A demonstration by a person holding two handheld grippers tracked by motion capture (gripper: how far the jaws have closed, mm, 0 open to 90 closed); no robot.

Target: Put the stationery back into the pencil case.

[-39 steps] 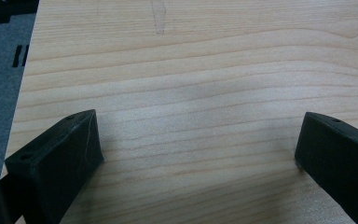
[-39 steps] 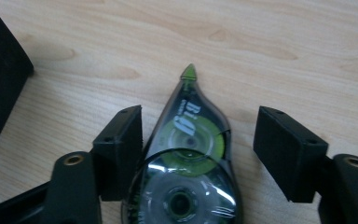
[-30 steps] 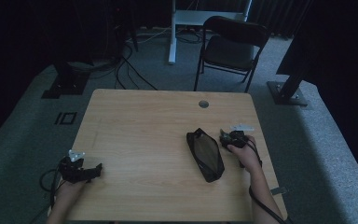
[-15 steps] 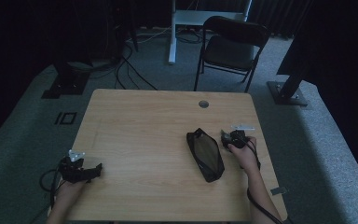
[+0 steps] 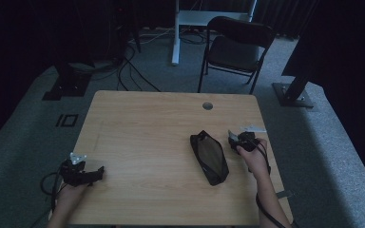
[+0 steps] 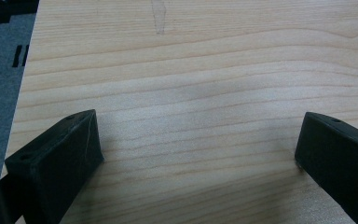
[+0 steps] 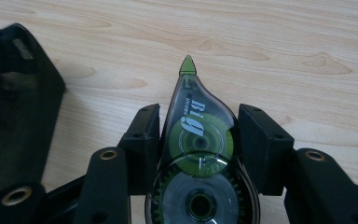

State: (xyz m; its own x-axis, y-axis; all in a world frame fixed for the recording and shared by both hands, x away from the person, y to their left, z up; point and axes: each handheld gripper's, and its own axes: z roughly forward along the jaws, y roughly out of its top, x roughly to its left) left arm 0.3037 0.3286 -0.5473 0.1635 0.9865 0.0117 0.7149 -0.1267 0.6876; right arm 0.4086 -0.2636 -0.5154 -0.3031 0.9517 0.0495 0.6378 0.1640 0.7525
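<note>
Light wood table [image 5: 147, 128], grain running across; a round grommet hole [image 5: 207, 105] sits near its upper edge in the high view. Grey carpet all round, room dim. A dark folding chair [image 5: 235, 47] stands at upper centre beyond the table, cables trail over the floor at upper left, and a black stand base [image 5: 292, 95] sits at right.

A black zip pouch [image 5: 209, 157] lies flat at lower right of centre on the table, angled from upper left to lower right.

Your right gripper [image 5: 240, 140] is just right of the pouch, close beside it, your right hand [image 5: 253, 159] behind it with the forearm coming up from the lower right corner. In the right gripper view the jaws are clamped on a green, see-through correction tape dispenser [image 7: 198, 154]: both pads press its flanks, its pointed tip aimed up the frame over bare wood, the pouch at the left edge. The jaws have just been closing on it.

Your left gripper [image 5: 81, 172] rests at the table's lower left, near the edge, your left hand [image 5: 69, 192] below it. In the left gripper view its jaws stand wide apart over bare wood, with nothing between them.
</note>
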